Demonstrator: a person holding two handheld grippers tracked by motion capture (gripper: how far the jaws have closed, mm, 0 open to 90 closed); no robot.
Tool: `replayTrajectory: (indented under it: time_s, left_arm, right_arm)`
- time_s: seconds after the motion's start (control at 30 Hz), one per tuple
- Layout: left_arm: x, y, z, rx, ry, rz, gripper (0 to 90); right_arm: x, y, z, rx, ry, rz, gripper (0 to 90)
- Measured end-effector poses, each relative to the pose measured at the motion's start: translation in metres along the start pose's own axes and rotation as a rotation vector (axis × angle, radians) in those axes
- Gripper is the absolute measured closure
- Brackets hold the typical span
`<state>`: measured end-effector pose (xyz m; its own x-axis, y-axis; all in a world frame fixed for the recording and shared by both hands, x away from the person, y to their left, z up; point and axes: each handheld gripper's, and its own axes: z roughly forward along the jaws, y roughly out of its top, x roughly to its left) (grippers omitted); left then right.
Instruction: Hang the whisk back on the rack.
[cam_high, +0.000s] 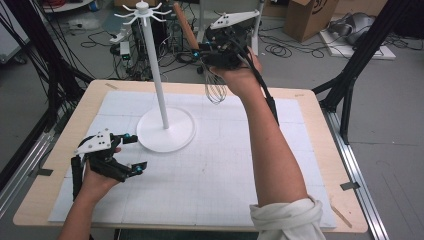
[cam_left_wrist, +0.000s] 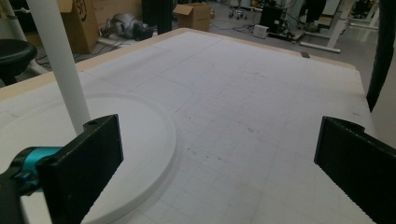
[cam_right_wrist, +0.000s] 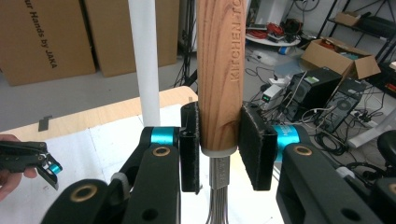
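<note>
**Whisk held aloft beside the hanging stand**

The right gripper (cam_high: 218, 52) was clamped on the whisk (cam_high: 212, 82), its pads pressing the wooden handle (cam_right_wrist: 219, 79) just above the metal collar. The whisk hung wires-down over the far side of the table (cam_high: 310, 165), right of the white stand (cam_high: 157, 80). It looked light and stiff; the smooth round handle could twist in the pads (the thin wires would bend if squeezed), so the handle's lower end was the sensible hold. The left gripper (cam_high: 132, 152) rested near-left, jaws apart and empty.
</note>
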<state>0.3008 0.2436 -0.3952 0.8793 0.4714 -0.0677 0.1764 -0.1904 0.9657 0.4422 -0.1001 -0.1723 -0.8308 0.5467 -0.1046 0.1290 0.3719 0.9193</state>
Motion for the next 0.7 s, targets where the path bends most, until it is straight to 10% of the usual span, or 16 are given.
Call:
replayTrajectory:
  time_s: [0.7]
  left_arm:
    - [0.0006,-0.0006,-0.0017,-0.001,0.001,-0.003,1.7]
  right_arm:
    - [0.0005,0.0102,0.0108,0.031,0.003,-0.032,71.4]
